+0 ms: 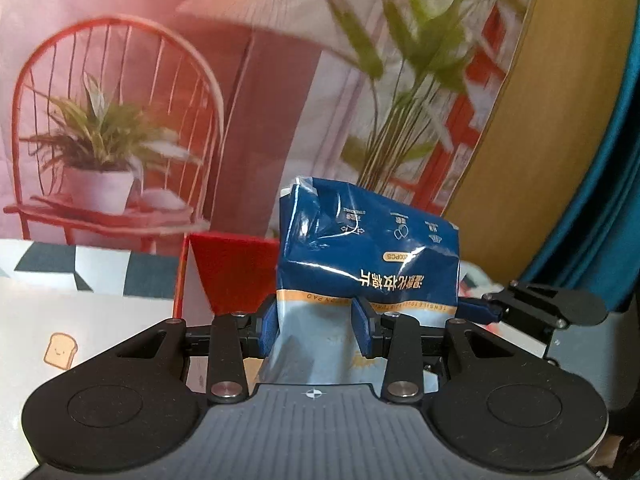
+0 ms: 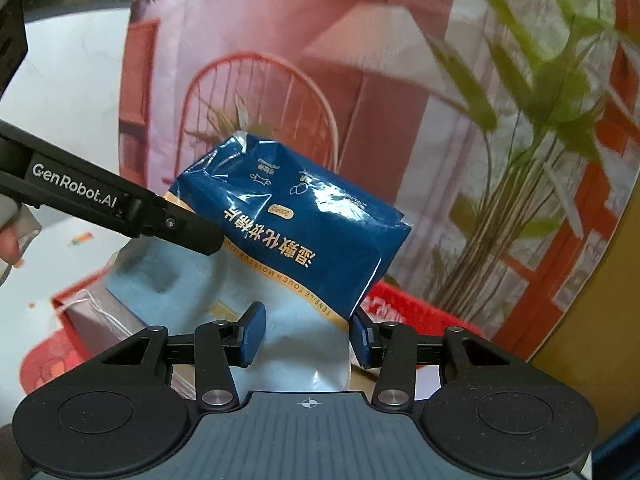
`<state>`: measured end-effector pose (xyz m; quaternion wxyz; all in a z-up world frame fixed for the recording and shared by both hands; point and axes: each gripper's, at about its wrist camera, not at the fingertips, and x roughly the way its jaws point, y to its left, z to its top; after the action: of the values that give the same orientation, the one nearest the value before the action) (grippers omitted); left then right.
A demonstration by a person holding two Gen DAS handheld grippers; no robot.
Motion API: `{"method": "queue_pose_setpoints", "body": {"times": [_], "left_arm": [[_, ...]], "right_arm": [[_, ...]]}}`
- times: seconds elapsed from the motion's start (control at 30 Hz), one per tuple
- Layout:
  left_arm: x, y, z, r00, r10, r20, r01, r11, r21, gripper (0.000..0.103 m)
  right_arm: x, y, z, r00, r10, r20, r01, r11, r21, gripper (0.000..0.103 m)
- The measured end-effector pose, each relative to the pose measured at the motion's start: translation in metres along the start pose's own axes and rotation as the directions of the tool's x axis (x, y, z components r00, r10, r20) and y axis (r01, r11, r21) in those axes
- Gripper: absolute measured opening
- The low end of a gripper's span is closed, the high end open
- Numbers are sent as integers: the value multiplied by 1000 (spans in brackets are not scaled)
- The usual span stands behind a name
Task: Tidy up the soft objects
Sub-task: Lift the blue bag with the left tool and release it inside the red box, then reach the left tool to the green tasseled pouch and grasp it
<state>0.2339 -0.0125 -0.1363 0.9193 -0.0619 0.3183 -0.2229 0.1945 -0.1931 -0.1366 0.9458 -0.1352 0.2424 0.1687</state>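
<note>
While two tools (image 1: 316,328) grip, one pack (image 1: 368,248)

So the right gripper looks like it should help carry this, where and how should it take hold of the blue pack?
Grip the pale lower end of the blue pack, the soft part sagging toward the right gripper, coming straight forward from below. Its open pads already straddle that end. The left gripper pinches the same end from the other side, so probably clamp beside it.
</note>
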Motion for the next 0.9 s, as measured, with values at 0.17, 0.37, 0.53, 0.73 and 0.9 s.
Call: {"method": "queue_pose_setpoints", "body": {"times": [0.17, 0.37, 0.53, 0.73, 0.9], "left_arm": [[17, 6, -15, 997, 9, -79, -7, 1000, 19, 41], [21, 14, -24, 993, 28, -118, -25, 999, 23, 42], [14, 15, -25, 992, 47, -115, -43, 998, 36, 46], [-10, 10, -31, 993, 54, -107, -48, 997, 55, 50], [-41, 6, -47, 994, 50, -100, -45, 998, 49, 50]], "right_arm": [[19, 0, -15, 997, 26, -77, -24, 999, 28, 41], [28, -2, -27, 987, 52, -152, -40, 996, 83, 41], [25, -2, -33, 984, 44, -174, -25, 994, 108, 42], [4, -7, -35, 988, 38, -149, -14, 987, 160, 43], [-29, -10, -40, 994, 56, -98, -32, 972, 232, 43]]}}
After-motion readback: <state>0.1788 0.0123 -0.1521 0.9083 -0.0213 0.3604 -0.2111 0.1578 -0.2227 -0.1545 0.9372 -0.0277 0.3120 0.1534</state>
